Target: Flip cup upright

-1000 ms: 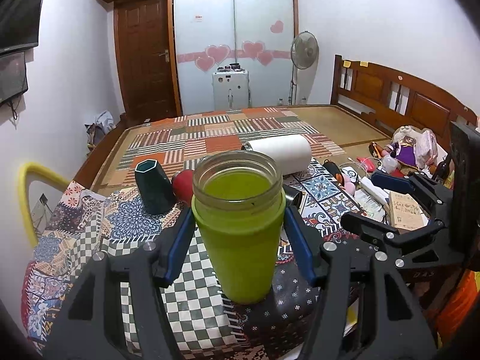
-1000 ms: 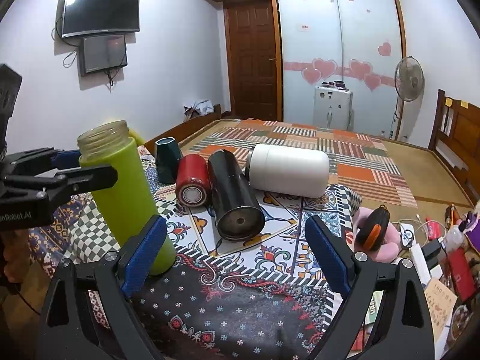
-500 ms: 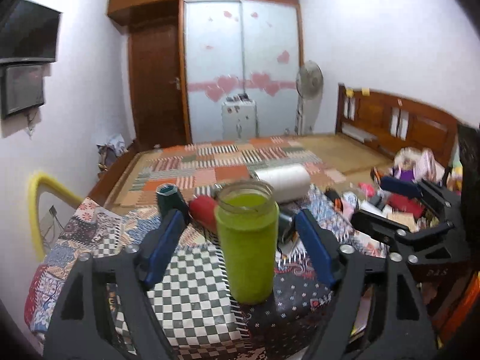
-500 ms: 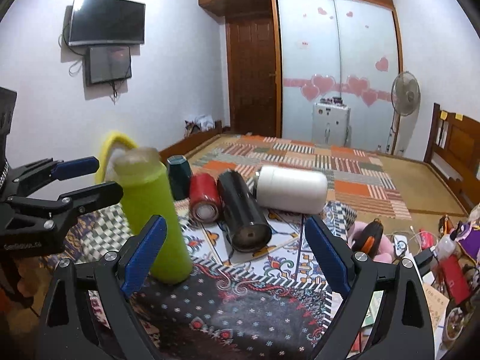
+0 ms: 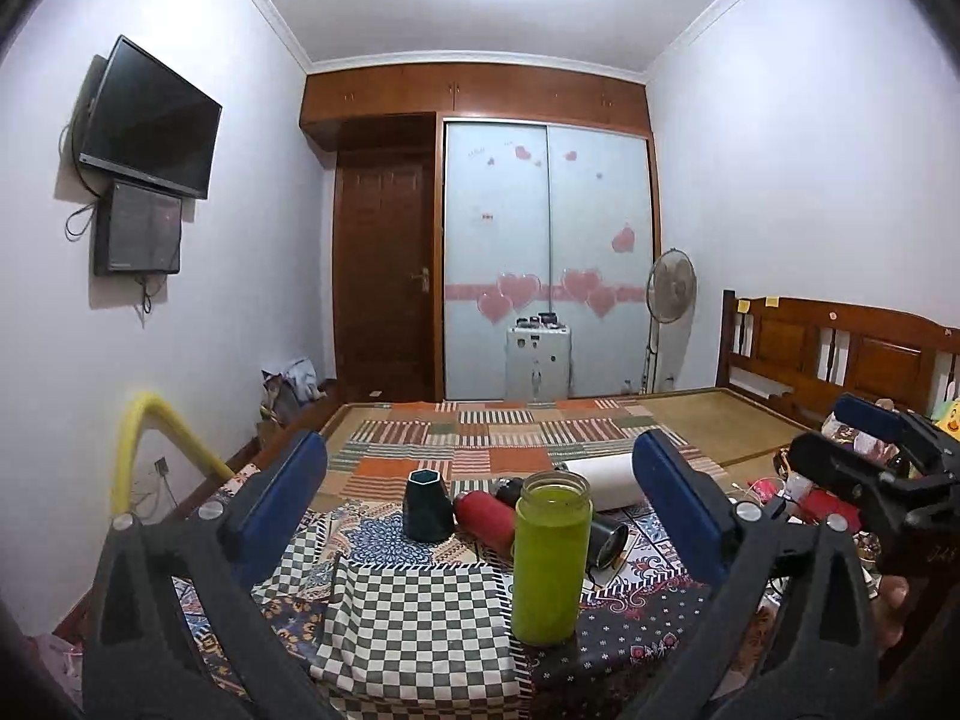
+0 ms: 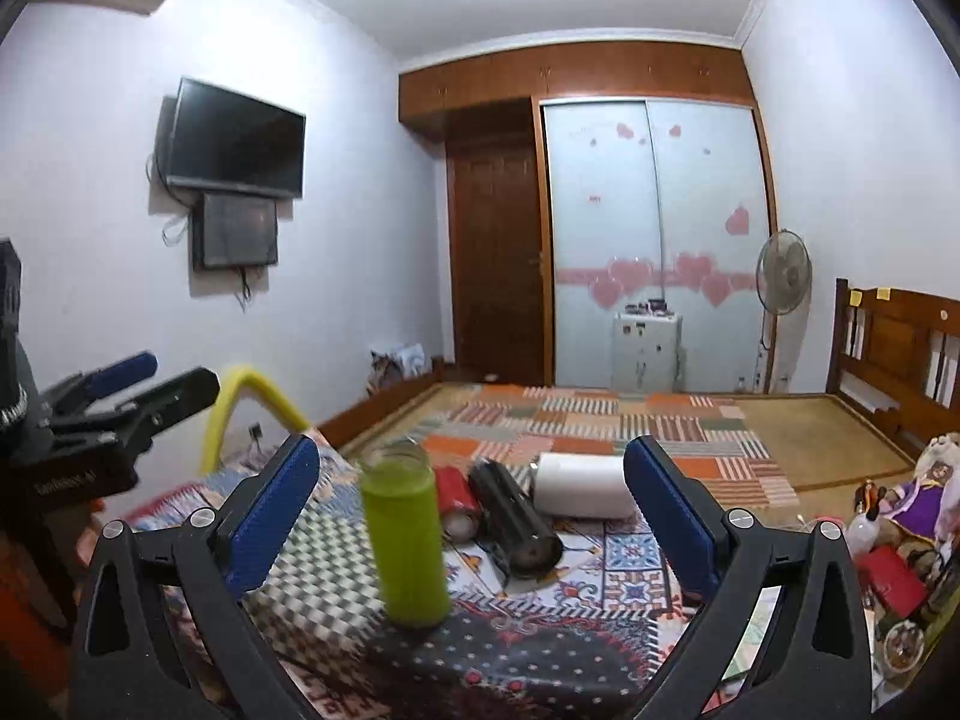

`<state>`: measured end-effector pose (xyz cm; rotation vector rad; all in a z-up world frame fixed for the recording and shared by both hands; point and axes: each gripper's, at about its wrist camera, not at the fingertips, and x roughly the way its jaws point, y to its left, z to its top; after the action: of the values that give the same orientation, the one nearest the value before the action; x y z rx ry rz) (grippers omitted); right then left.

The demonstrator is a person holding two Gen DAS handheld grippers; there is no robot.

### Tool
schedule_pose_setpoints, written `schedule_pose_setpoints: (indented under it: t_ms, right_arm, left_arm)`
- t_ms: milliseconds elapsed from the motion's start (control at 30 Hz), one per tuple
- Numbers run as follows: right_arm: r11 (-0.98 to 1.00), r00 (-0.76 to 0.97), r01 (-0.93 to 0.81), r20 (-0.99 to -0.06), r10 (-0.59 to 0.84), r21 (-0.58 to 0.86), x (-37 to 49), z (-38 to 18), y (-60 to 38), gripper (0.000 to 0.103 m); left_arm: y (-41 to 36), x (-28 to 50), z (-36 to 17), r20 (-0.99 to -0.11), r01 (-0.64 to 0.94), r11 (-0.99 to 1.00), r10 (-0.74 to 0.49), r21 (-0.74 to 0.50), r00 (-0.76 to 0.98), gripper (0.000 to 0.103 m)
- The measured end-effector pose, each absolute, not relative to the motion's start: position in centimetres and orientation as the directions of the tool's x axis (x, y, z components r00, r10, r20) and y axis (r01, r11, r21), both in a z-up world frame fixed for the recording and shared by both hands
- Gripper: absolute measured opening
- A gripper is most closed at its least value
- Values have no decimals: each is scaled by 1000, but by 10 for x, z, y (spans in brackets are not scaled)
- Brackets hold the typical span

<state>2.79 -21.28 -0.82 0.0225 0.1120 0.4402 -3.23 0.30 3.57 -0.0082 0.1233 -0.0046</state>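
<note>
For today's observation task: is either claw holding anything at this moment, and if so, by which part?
Nothing is held. The left claw and right claw are both open, and the green cup stands upright by itself on the cloth.

The green cup stands up straight on the patterned cloth, its open top facing up. The left tool is wide open, not touching it. Behind lie a red bottle and a white bottle.
</note>
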Motion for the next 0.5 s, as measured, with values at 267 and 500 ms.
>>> schedule_pose_setpoints:
  t_ms: [267, 500]
  right_arm:
    - [907, 904, -419, -73, 422, 49, 13, -11, -201, 103]
    - [908, 905, -416, -71, 419, 53, 5, -16, -198, 103]
  left_arm:
    - [8, -48, 29, -108, -20, 999, 16, -37, 994, 103]
    - [5, -59, 28, -93, -38, 999, 36, -19, 995, 103]
